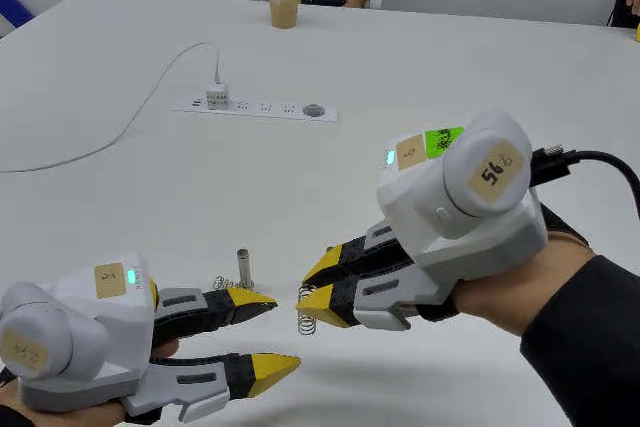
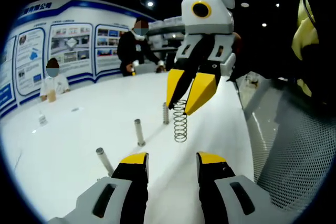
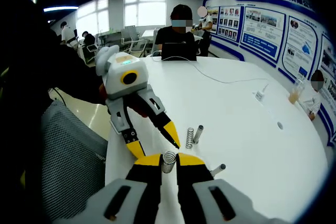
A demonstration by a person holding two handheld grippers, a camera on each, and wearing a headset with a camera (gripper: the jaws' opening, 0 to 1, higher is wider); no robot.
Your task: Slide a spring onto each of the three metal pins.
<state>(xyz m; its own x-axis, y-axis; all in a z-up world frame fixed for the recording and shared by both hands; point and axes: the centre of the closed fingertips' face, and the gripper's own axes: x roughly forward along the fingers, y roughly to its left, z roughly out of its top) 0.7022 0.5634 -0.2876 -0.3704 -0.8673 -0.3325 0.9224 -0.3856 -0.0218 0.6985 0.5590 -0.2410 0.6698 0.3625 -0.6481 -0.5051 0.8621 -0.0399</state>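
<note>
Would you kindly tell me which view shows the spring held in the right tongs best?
The left gripper view: the spring hangs full length, side-on, from the right tongs. The head view shows it small, partly hidden by the tips; the right gripper view sees it end-on, pinched between the tips.

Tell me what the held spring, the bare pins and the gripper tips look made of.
The spring in the right gripper: steel wire, it seems; thin silvery coils that glint. The pin: metal, probably steel; smooth grey cylinder with a pale sheen. That gripper's fingertips: likely plastic or rubber; opaque matte yellow over black, no shine.
</note>
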